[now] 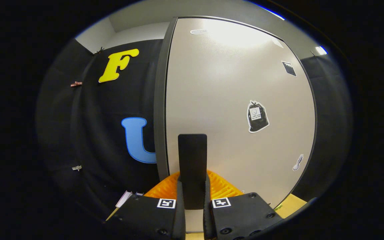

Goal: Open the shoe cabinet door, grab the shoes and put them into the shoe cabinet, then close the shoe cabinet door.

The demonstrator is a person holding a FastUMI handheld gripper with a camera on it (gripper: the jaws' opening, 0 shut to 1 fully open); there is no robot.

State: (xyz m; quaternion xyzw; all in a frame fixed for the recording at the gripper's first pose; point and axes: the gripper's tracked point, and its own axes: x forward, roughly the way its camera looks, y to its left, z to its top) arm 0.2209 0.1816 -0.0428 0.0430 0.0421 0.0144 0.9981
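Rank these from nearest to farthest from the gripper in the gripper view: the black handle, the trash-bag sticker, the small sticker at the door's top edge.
From the gripper, whose fingers are closed on the handle:
1. black handle, between the fingers, on the door.
2. trash-bag sticker, midway up the door, to the handle's right.
3. top-edge sticker, high above the handle.

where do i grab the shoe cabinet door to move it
By the black handle, a thin upright plate standing out from the cabinet door near its left edge. Come straight on, one finger per flat face, as the gripper clamps it.
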